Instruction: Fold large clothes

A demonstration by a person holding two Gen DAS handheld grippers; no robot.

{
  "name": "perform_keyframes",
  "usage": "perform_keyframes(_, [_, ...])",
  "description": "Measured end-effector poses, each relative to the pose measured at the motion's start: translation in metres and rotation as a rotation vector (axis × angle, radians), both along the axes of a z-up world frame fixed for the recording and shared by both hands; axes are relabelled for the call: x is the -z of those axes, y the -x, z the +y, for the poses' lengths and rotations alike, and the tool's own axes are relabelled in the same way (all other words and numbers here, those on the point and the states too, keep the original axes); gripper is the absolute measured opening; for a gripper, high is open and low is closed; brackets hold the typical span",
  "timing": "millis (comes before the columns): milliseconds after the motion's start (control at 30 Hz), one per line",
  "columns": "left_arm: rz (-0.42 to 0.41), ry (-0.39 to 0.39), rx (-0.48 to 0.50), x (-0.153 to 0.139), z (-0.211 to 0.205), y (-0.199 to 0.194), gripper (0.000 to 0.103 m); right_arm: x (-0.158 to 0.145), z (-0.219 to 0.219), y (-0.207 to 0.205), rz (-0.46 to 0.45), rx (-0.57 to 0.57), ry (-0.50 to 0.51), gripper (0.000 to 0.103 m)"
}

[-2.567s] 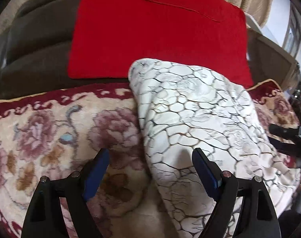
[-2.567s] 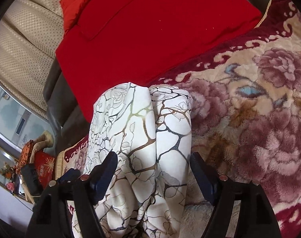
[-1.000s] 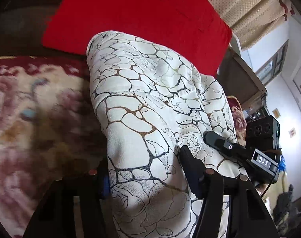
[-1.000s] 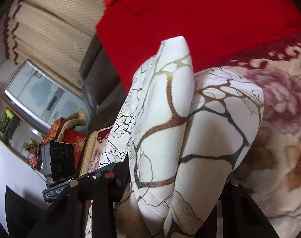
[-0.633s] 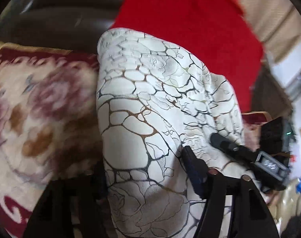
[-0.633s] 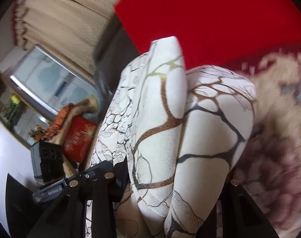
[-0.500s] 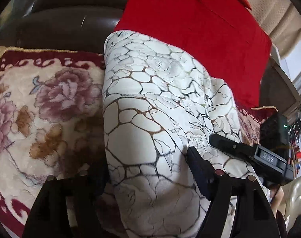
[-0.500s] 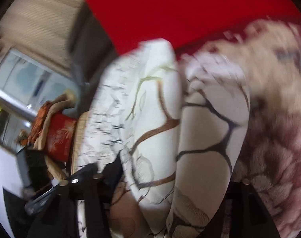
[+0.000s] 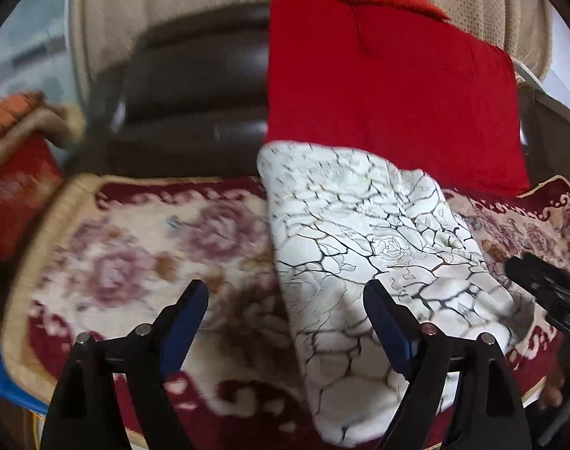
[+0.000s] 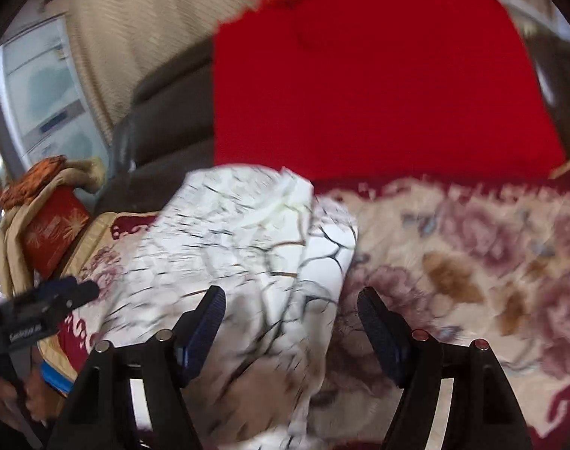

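So right now the white garment with the brown-and-black crackle print (image 9: 363,262) is lying in a long, roughly folded bundle on the floral plush blanket in cream and maroon (image 9: 134,247) that covers the sofa seat, one end up against the back edge of the seat where the flat red cloth (image 9: 390,93) hangs down the dark sofa backrest (image 9: 187,112), the other end hanging off the front edge. The left tongs (image 9: 285,322) are spread wide with nothing in them, straddling the left edge of the bundle. The right tongs (image 10: 290,322) are spread wide and empty too, straddling the right edge of the same bundle (image 10: 247,247). The right view is pretty blurry, so fine detail there is a guess. My read: the fabric looks soft, thick-ish and floppy, light enough but bulky, so it'll sag and slide open if you pinch only the top layer. I'd grab through all the layers at the two corners of the front end, then carry that end toward the back edge of the seat. The plush blanket probably adds some drag, which helps keep the lower half put.
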State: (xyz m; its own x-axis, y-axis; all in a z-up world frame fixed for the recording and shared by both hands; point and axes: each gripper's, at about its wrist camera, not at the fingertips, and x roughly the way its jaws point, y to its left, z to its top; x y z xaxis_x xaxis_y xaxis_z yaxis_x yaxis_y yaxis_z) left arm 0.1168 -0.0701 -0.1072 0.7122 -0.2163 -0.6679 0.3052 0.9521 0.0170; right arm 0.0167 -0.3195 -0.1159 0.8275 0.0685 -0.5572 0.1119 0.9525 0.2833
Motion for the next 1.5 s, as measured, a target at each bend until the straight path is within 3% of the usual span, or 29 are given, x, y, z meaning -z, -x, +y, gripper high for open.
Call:
perform_keyframes(100, [-0.055,-0.032,-0.034,-0.017,0.005,0.022,0.086,-0.015,0.009,0.035,-0.046,-0.012,0.016,0.076])
perform_keyframes(300, [-0.164,-0.077,-0.086,-0.055,0.021,0.062,0.089,-0.058,0.047,0.061,-0.119,-0.036,0.078,0.076])
perform_keyframes(667, [-0.270,-0.036,-0.188,-0.109,0.050,0.114,0.093,-0.109,0.086,0.101,-0.161,-0.052,0.078,0.077])
perform_keyframes(1233, [-0.384,-0.012,-0.194,-0.158,0.060,0.188,0.096,-0.162,0.111,0.168,-0.224,-0.020,0.122,0.077])
perform_keyframes(1500, [-0.423,-0.011,-0.175,-0.178,0.059,0.220,0.096,-0.172,0.112,0.187,-0.199,-0.004,0.081,0.078])
